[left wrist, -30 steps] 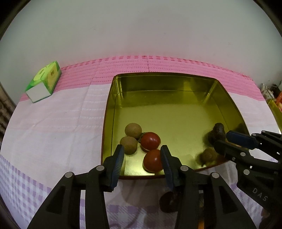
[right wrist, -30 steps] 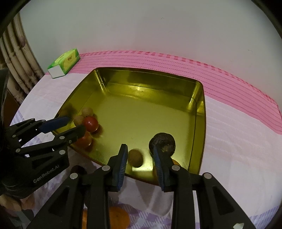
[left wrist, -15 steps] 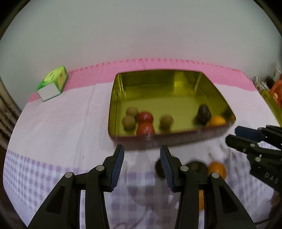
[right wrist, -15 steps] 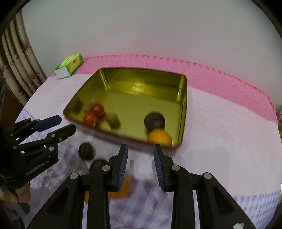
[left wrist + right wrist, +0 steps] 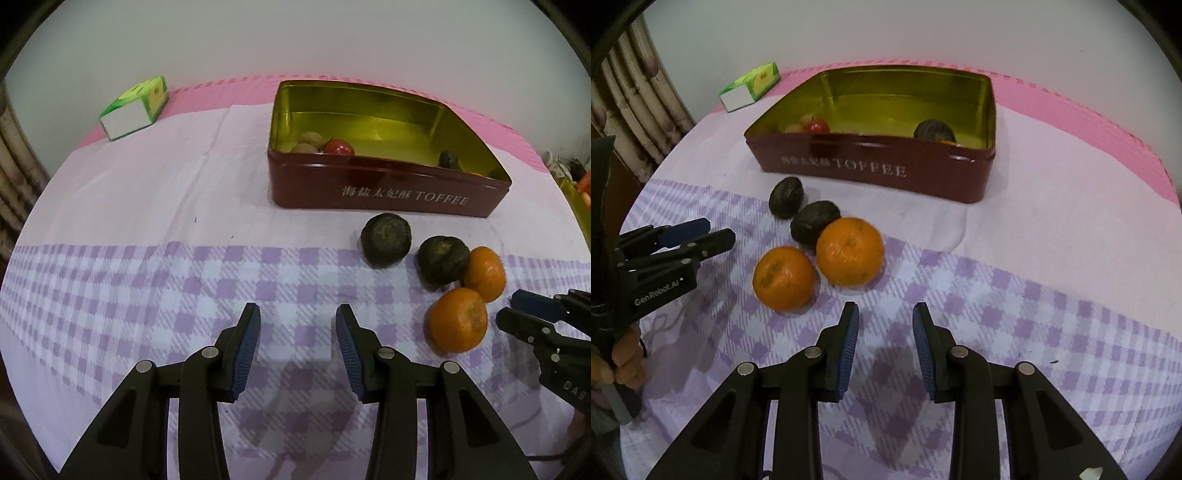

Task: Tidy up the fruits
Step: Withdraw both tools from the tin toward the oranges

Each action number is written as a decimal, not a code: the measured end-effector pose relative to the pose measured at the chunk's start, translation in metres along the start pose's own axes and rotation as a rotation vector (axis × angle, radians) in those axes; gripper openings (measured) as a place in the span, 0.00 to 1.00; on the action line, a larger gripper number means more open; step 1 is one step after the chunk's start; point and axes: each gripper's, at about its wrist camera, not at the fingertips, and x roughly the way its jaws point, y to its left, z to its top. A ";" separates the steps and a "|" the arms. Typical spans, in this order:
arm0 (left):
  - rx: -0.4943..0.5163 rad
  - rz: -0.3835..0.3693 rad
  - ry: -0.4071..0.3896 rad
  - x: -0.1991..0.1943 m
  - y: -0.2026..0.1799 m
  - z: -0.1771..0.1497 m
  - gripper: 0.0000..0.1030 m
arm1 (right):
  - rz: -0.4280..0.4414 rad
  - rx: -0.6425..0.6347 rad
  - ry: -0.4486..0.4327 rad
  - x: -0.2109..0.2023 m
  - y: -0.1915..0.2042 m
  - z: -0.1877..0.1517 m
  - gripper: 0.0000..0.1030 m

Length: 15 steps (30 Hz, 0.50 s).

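A dark red toffee tin [image 5: 388,192] [image 5: 868,170] with a gold inside stands on the cloth. In it lie a red tomato [image 5: 339,147] [image 5: 817,126], pale brown fruits [image 5: 306,142] and a dark fruit [image 5: 448,159] [image 5: 934,131]. In front of the tin lie two oranges [image 5: 458,319] [image 5: 850,251] and two dark fruits [image 5: 386,240] [image 5: 786,201]. My left gripper [image 5: 297,308] [image 5: 718,229] hovers open over the checked cloth, left of the loose fruit. My right gripper [image 5: 885,305] [image 5: 511,306] stands narrowly open just short of the oranges. Neither gripper holds anything.
A green and white tissue box [image 5: 135,109] [image 5: 751,85] lies at the far left on the pink strip. A curtain [image 5: 631,107] hangs left of the table. A yellow container [image 5: 576,199] shows at the right edge. A hand [image 5: 620,365] holds the left gripper.
Both grippers have drawn back from over the tin toward the near side of the table. The tin now lies farther off, and the loose fruit on the cloth has come into view.
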 end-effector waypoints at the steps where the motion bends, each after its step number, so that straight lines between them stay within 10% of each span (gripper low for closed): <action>1: -0.002 -0.003 0.001 0.000 0.000 -0.001 0.43 | 0.003 -0.001 0.003 0.002 0.001 0.000 0.28; 15: -0.008 -0.002 -0.005 0.003 0.004 -0.006 0.43 | -0.024 -0.062 -0.019 0.017 0.026 0.016 0.34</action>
